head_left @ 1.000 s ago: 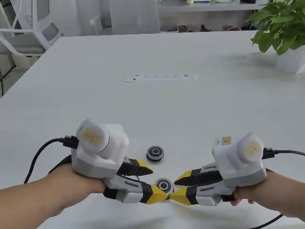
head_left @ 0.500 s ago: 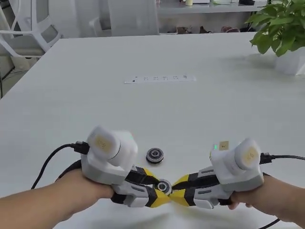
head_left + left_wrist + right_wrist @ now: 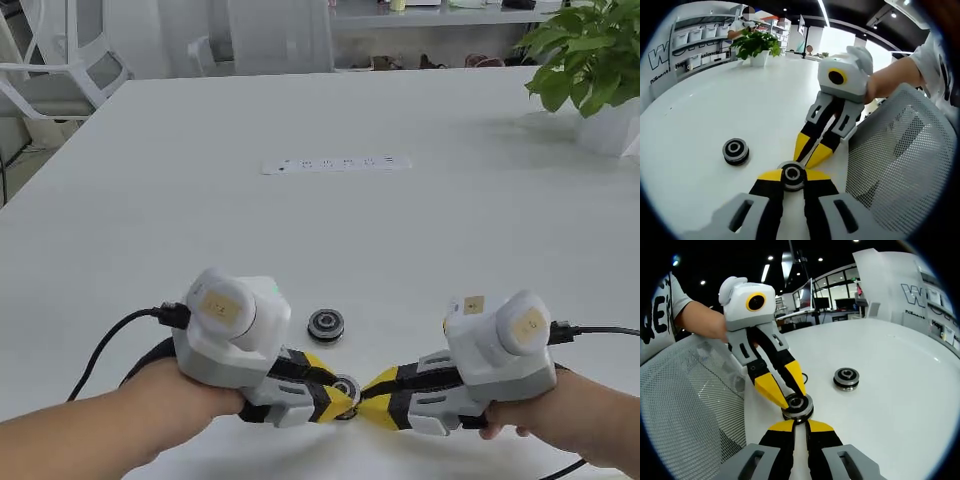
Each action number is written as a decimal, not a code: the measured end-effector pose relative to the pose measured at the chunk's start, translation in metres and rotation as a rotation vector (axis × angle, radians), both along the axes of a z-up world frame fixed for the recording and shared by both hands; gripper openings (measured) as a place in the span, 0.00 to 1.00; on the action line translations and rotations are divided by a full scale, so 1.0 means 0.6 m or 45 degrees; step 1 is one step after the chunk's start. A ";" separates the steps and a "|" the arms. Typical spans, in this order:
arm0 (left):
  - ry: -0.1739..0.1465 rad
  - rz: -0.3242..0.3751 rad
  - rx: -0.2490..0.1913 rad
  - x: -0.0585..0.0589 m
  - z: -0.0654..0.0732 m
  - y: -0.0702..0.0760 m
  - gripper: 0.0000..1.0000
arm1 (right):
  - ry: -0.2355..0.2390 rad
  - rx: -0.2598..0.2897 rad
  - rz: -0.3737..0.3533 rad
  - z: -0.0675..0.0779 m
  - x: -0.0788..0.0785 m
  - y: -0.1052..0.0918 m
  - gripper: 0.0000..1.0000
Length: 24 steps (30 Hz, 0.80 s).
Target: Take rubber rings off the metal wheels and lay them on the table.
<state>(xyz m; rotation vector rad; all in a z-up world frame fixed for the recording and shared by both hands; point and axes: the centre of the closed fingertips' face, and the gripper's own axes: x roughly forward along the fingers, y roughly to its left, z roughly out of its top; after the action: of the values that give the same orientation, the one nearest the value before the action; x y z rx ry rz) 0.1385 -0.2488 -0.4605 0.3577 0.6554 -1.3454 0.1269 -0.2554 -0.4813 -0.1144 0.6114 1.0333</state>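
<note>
The white table (image 3: 420,230) lies under both tongs and stretches far beyond their tips. A potted plant (image 3: 590,60) stands well beyond the right tongs, off to their outer side. A second ago both pairs were spread wide on either side of the wheel, and now they have narrowed and met on it.

The left tongs (image 3: 338,396) pinch the wheel (image 3: 345,388) between their yellow tips, which is plain in the left gripper view (image 3: 792,175). The right tongs (image 3: 372,397) face them tip to tip, jaws nearly pressed together against the wheel's near edge (image 3: 796,424). I cannot tell whether they nip it.

A white power strip (image 3: 337,162) lies flat, far ahead of both.

The wheel is small, with a silver metal hub and a dark bore. Its black rubber ring (image 3: 810,411) is on the rim.

The second wheel (image 3: 325,323) looks alike. It has stayed flat on the table just beyond the tips, apart from them.
</note>
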 end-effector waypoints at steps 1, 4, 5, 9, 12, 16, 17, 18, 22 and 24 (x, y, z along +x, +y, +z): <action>0.005 0.011 -0.003 0.002 -0.001 0.001 0.06 | 0.005 0.006 -0.004 0.000 -0.001 0.001 0.05; -0.009 0.014 -0.018 0.002 -0.003 0.002 0.05 | 0.009 0.013 -0.015 0.001 -0.001 0.000 0.05; -0.019 0.008 -0.020 0.002 -0.003 0.001 0.05 | 0.013 0.017 -0.020 0.001 -0.001 0.000 0.05; -0.033 -0.004 -0.022 0.002 -0.002 0.000 0.05 | 0.075 0.046 -0.083 -0.002 0.001 -0.003 0.00; -0.059 -0.023 -0.017 -0.001 -0.002 -0.001 0.06 | 0.120 0.086 -0.127 -0.004 0.007 -0.003 0.00; -0.075 -0.052 -0.019 -0.004 -0.001 -0.001 0.06 | 0.134 0.100 -0.163 -0.004 0.010 -0.003 0.00; -0.071 -0.063 -0.020 -0.007 -0.001 -0.003 0.06 | 0.135 0.101 -0.172 -0.004 0.011 -0.002 0.00; -0.069 -0.069 -0.017 -0.008 -0.001 -0.003 0.05 | 0.132 0.102 -0.174 -0.004 0.013 -0.001 0.00; -0.064 -0.070 -0.022 -0.010 0.000 -0.003 0.05 | 0.126 0.098 -0.179 -0.003 0.015 0.001 0.00; -0.049 -0.057 -0.023 -0.010 0.000 -0.002 0.05 | 0.129 0.097 -0.181 -0.002 0.014 0.000 0.00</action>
<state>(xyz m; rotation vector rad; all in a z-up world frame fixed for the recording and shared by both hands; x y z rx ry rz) 0.1327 -0.2501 -0.4605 0.3851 0.6061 -1.3832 0.1352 -0.2553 -0.4827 0.0479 0.6614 0.9272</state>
